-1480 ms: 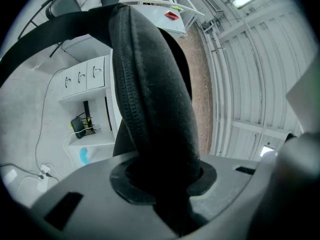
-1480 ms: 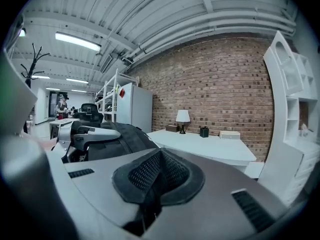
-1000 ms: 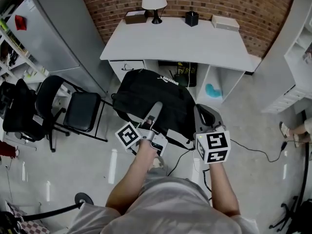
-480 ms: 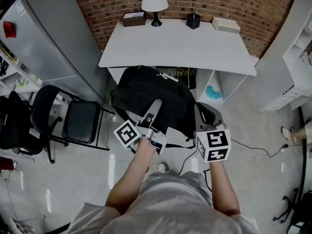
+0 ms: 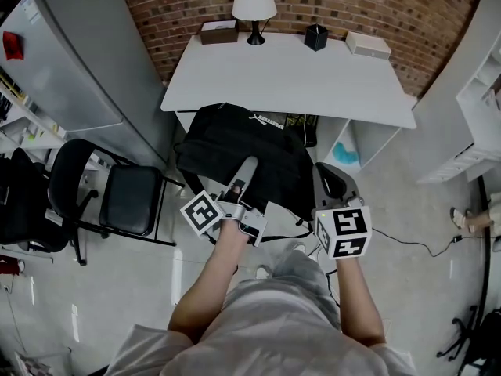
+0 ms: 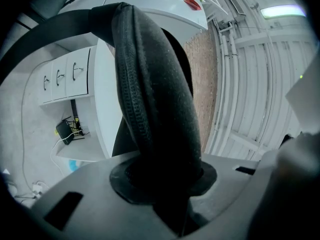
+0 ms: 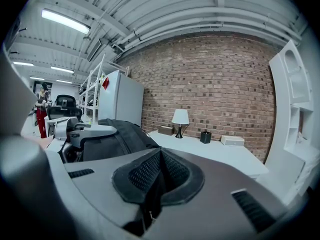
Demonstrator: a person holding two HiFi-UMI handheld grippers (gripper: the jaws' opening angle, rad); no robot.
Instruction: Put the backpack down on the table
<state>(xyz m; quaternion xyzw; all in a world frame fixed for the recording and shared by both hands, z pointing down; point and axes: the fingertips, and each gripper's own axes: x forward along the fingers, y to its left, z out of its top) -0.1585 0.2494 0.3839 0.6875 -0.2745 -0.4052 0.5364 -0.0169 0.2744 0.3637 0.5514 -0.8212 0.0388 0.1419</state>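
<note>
Black fabric filled the space between you and the table [image 5: 297,69]. You held the backpack [image 5: 235,151] in the air with both grippers, in front of the table's near edge. Over the last second you carried it closer. A second earlier, bare floor and the table's open shelves showed beyond the pack's far end. Now that far end lay across the table's front edge in the head view. Your grip on the pack looked unchanged.

The left gripper [image 5: 249,169] had its jaws about half apart, clamped on a thick padded strap [image 6: 150,84] that filled the gap between them. The right gripper [image 5: 325,177] had its jaws almost together, pinching a fold of black mesh fabric [image 7: 159,176] at the pack's right near corner.

For the task, this probably meant the approach was nearly finished and the setting down had not begun. The pack was still wholly carried, and I could not tell whether its far end was already above the tabletop or only level with the edge. The middle of the tabletop was bare. A lamp [image 5: 254,6] and small boxes stood along the back by the brick wall, well apart from where the pack would land.

The backpack's long axis ran away from you, from the grippers at its near end toward the table. Its far end pointed at the table's left half. The broad face was turned up toward your head, lying rather than hanging straight down.
</note>
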